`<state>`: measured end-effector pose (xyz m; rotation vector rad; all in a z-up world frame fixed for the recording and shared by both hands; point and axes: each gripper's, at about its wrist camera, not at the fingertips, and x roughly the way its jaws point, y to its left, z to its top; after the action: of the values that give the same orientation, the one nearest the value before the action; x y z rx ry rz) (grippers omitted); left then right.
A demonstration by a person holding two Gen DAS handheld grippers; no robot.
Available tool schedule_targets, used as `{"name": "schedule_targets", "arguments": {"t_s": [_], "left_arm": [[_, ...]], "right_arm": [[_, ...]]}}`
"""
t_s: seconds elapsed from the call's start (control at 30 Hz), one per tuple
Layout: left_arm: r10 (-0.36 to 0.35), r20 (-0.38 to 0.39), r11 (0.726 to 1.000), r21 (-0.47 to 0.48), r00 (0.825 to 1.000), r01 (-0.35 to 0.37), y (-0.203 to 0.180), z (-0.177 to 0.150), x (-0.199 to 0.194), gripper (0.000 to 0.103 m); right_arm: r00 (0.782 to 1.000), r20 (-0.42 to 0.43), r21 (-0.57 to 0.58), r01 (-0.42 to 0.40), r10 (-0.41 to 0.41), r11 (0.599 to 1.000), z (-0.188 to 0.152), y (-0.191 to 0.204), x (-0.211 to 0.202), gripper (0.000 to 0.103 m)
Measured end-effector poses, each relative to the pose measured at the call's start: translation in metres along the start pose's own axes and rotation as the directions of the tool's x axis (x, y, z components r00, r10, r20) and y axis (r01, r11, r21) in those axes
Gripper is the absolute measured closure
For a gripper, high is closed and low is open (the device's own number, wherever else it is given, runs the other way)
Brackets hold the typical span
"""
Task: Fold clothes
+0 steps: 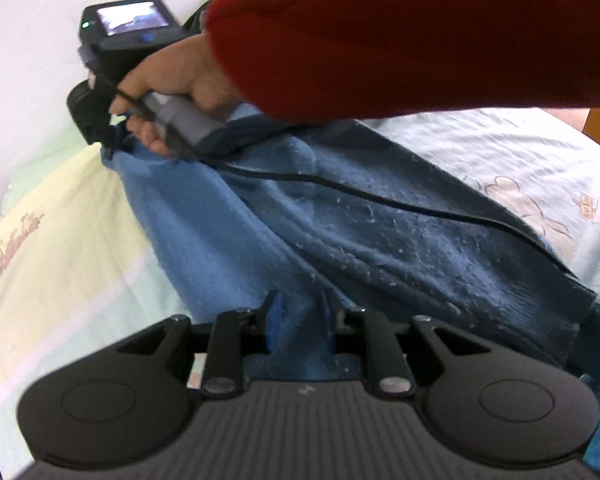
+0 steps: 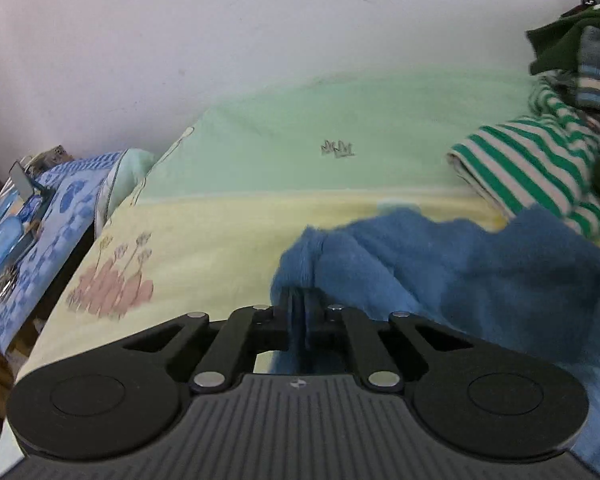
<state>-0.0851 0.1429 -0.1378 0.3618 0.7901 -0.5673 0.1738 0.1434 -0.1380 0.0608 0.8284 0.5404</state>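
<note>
A blue fleece garment [image 1: 340, 240] is spread across the bed [image 1: 60, 240], over a pastel sheet with cartoon prints. A fold of it is pinched between the fingers of the left gripper [image 1: 298, 320], at the near edge of the left wrist view. The far left end of the garment is clamped in the right gripper [image 2: 300, 308], whose jaws are seen clenched on a ridge of blue cloth. That gripper is held by a hand [image 1: 172, 80] in a red sleeve [image 1: 420, 32]. A pile of striped clothes [image 2: 540, 160] is seen at the far right of the bed, partly touching the blue garment.
</note>
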Motion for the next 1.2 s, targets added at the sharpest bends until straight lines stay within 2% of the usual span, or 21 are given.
{"name": "schedule_targets", "arguments": {"t_s": [0.1,0.17,0.2,0.23,0.27,0.4,0.47,0.5,0.53,0.6,0.63,0.7,0.77,0.83,0.87,0.9,1.0,1.07,1.1,1.13,1.2], "left_arm": [[-0.033,-0.019,0.999,-0.002,0.999,0.033,0.002,0.007,0.006,0.087],[-0.049,-0.023,0.999,0.004,0.999,0.049,0.007,0.008,0.005,0.085],[-0.054,-0.024,0.998,0.012,0.998,0.054,0.009,0.009,0.004,0.078],[-0.044,-0.024,0.998,0.034,0.999,0.045,0.01,0.01,0.003,0.073],[-0.041,-0.022,0.998,0.049,0.999,0.042,0.011,0.011,0.003,0.072],[-0.046,-0.006,0.997,0.066,0.999,0.047,0.022,0.021,0.006,0.068],[-0.043,-0.02,0.997,0.063,0.999,0.044,0.028,0.025,0.016,0.069],[-0.04,-0.017,0.997,0.069,0.999,0.041,0.028,0.025,0.019,0.069],[-0.04,-0.015,0.997,0.069,0.999,0.041,0.027,0.025,0.022,0.074],[-0.062,-0.025,0.998,0.022,0.998,0.063,0.021,0.026,0.022,0.075],[-0.086,-0.036,0.996,0.0,0.996,0.086,0.016,0.025,0.022,0.074],[-0.092,-0.042,0.996,-0.021,0.995,0.092,0.0,0.021,0.018,0.073],[-0.076,-0.032,0.997,-0.033,0.997,0.075,-0.013,0.014,0.007,0.073],[-0.08,-0.012,0.99,-0.12,0.997,0.078,-0.014,0.007,-0.005,0.073],[-0.082,-0.007,0.984,-0.161,0.997,0.08,-0.013,0.003,-0.01,0.073],[-0.089,-0.014,0.977,-0.196,0.996,0.084,-0.013,-0.003,-0.012,0.073],[-0.078,-0.013,0.965,-0.25,0.997,0.073,-0.02,-0.017,-0.017,0.072],[-0.071,0.0,0.959,-0.276,0.997,0.068,-0.028,-0.024,-0.022,0.06],[-0.066,0.007,0.956,-0.286,0.998,0.065,-0.032,-0.028,-0.025,0.055],[-0.062,0.013,0.953,-0.297,0.998,0.063,-0.036,-0.031,-0.027,0.055],[-0.048,0.017,0.955,-0.292,0.999,0.051,-0.044,-0.033,-0.03,0.054]], "right_arm": [[1.0,0.0,0.038,-0.028,0.028,0.999,0.002,-0.005,-0.01,0.095],[0.996,0.052,0.068,-0.075,0.071,0.995,-0.001,-0.012,-0.038,0.081],[0.989,0.11,0.07,-0.106,0.098,0.992,-0.007,-0.017,-0.06,0.074],[0.984,0.143,0.065,-0.118,0.108,0.991,-0.015,-0.023,-0.075,0.058],[0.985,0.146,0.053,-0.104,0.095,0.993,-0.023,-0.029,-0.089,0.057],[0.994,0.104,0.043,-0.039,0.034,0.998,-0.062,-0.066,-0.13,0.069],[0.997,0.062,0.068,-0.05,0.046,0.996,-0.078,-0.082,-0.14,0.078],[0.997,0.052,0.063,-0.066,0.062,0.996,-0.085,-0.084,-0.142,0.079],[0.995,0.051,0.044,-0.085,0.083,0.995,-0.09,-0.083,-0.143,0.081],[0.988,0.067,0.022,-0.143,0.141,0.989,-0.091,-0.078,-0.14,0.082],[0.976,0.069,0.021,-0.21,0.208,0.978,-0.09,-0.074,-0.137,0.082],[0.929,0.03,0.006,-0.37,0.37,0.929,-0.085,-0.061,-0.125,0.082],[0.882,-0.068,-0.012,-0.468,0.466,0.884,-0.082,-0.046,-0.103,0.084],[0.882,-0.127,-0.013,-0.458,0.453,0.889,-0.078,-0.044,-0.08,0.089],[0.883,-0.155,-0.013,-0.451,0.444,0.892,-0.076,-0.044,-0.069,0.1],[0.893,-0.146,-0.018,-0.433,0.426,0.901,-0.071,-0.048,-0.061,0.103],[0.897,-0.09,0.114,-0.422,0.433,0.899,-0.046,-0.076,-0.027,0.103],[0.921,-0.054,0.146,-0.375,0.386,0.915,-0.031,-0.086,-0.013,0.103],[0.92,-0.054,0.171,-0.375,0.389,0.911,-0.025,-0.09,-0.006,0.103],[0.917,-0.055,0.198,-0.379,0.396,0.904,-0.019,-0.094,0.001,0.103],[0.927,-0.05,0.208,-0.355,0.373,0.911,-0.014,-0.094,0.002,0.103]]}}
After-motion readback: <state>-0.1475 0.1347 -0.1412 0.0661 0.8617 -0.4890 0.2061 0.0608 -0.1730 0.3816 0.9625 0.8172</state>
